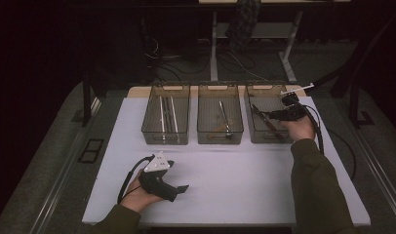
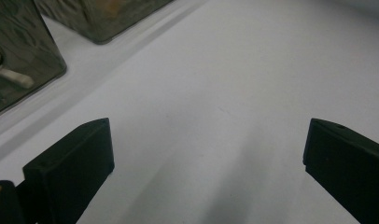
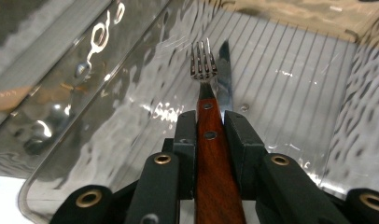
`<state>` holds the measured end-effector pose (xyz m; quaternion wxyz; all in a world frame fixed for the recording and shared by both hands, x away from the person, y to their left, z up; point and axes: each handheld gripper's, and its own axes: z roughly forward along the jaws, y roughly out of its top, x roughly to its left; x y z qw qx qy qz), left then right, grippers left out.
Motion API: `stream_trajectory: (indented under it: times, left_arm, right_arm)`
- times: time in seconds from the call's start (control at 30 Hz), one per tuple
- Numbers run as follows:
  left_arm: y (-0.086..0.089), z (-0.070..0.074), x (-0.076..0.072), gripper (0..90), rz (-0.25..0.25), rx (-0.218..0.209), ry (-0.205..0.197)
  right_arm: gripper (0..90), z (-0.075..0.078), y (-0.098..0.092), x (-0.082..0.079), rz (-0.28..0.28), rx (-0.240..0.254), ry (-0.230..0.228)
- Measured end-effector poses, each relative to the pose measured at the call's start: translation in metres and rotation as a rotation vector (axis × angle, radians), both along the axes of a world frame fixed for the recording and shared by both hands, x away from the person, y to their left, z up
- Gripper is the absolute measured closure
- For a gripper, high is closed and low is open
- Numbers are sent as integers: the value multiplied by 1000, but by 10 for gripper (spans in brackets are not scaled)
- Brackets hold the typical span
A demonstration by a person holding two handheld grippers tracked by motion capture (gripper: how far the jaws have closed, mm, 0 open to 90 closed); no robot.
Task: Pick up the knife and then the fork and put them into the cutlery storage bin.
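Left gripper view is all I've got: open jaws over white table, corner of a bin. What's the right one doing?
Observer: The right gripper is shut on a fork by its reddish wooden handle.
Operator: Where is it?
Observer: Inside the right-hand bin of three clear bins lined up across the table; the fork's tines point at the ribbed bin floor.
Operator: Anything else in that bin?
Observer: A knife blade lies just beside the tines. I cannot tell whether they touch.
Operator: And my left gripper from above?
Observer: The left gripper is low at the near left of the table, apart from all the bins, with nothing between its jaws.
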<state>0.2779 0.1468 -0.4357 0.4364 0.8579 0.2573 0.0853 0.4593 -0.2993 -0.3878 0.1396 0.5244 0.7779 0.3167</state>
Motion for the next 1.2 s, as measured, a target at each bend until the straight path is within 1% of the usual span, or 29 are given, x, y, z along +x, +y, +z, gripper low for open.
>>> stream_trajectory:
  times: [0.07,0.13,0.2,0.27,0.37,0.47,0.53,0.6,0.67,0.73,0.77,0.87,0.97,1.1,1.13,1.17,1.2]
  left_arm:
    - [-1,0,0,3,-4,1,-1]
    - [-1,0,0,3,-4,0,-2]
    - [-1,0,0,3,-1,-4,-2]
    - [-1,0,0,3,0,-2,1]
    - [-1,0,0,3,4,-3,0]
    - [0,0,0,2,10,-11,-5]
    - [0,1,1,2,12,-13,-7]
    - [0,1,1,2,15,-16,-9]
    - [0,1,1,1,15,-16,-10]
    - [0,1,1,2,16,-15,-11]
    - [0,1,1,2,17,-15,-11]
    - [1,1,1,1,17,-14,-11]
    - [1,1,0,2,13,-12,-13]
    - [0,1,-1,1,6,-8,-19]
    - [1,1,-1,1,6,-10,-20]
    - [1,1,-1,2,6,-12,-21]
    - [1,2,-1,2,6,-12,-22]
  right_arm:
    - [742,-3,3,1,9,-25,3]
    - [675,-2,4,0,5,-35,-18]
    - [604,0,3,-1,4,-16,-32]
    - [552,2,2,-2,3,-3,-44]
    - [454,5,-1,-5,0,27,-53]
    - [372,7,-2,-8,18,49,-58]
    - [337,8,-3,-12,47,72,-69]
    - [257,9,-2,-17,70,91,-87]
    - [212,10,-1,-21,90,71,-101]
    - [199,12,2,-26,100,50,-114]
    - [198,13,3,-30,106,47,-126]
    - [176,14,5,-40,136,81,-153]
    - [176,15,6,-53,143,87,-199]
    - [175,16,6,-72,166,121,-242]
    - [167,16,7,-76,170,113,-251]
    - [135,15,9,-81,174,104,-261]
    - [130,15,10,-84,183,98,-266]
